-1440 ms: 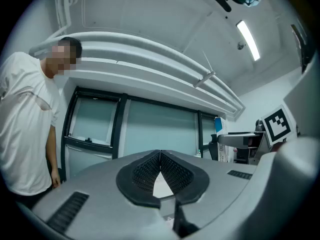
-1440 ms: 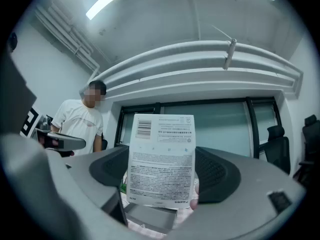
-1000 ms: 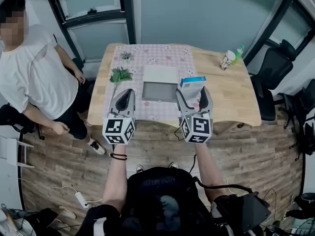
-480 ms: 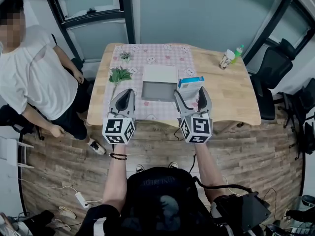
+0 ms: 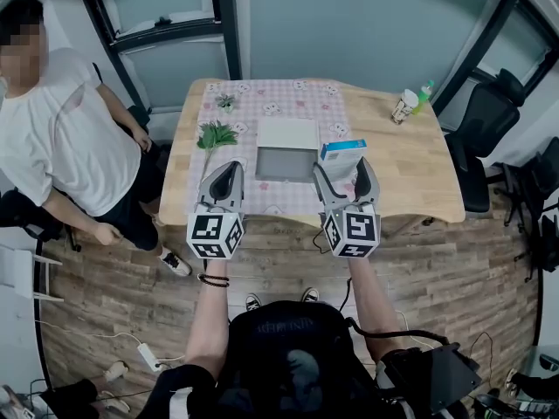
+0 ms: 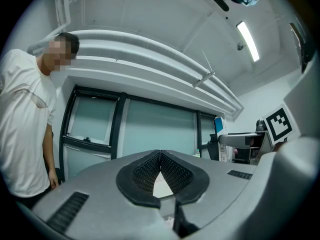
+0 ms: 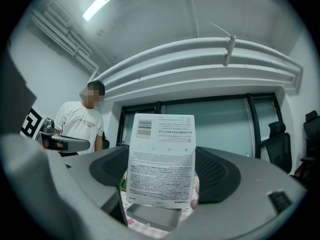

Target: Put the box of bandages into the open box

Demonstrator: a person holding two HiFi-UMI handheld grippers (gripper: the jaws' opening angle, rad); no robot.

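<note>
The box of bandages (image 5: 342, 150), white with a blue top, is held upright above the table's front right part, with my right gripper (image 5: 342, 168) shut on its sides. In the right gripper view its printed back (image 7: 161, 159) fills the gap between the jaws. The open box (image 5: 285, 163), a grey tray with its white lid (image 5: 286, 134) lying behind it, sits on the pink checked cloth just left of the held box; its edge (image 7: 150, 215) shows below the bandages. My left gripper (image 5: 227, 170) hovers left of the open box, shut and empty, its tips touching (image 6: 160, 156).
A green plant sprig (image 5: 212, 133) and a small potted plant (image 5: 225, 101) lie on the cloth's left side. A cup (image 5: 403, 106) and a green bottle (image 5: 425, 90) stand at the wooden table's (image 5: 419, 177) far right corner. A person (image 5: 52, 138) stands left of it; an office chair (image 5: 485, 120) is on the right.
Both grippers and the held box of bandages stay nearly where they were; the whole view has drifted slightly. The person at the left has shifted a little.
</note>
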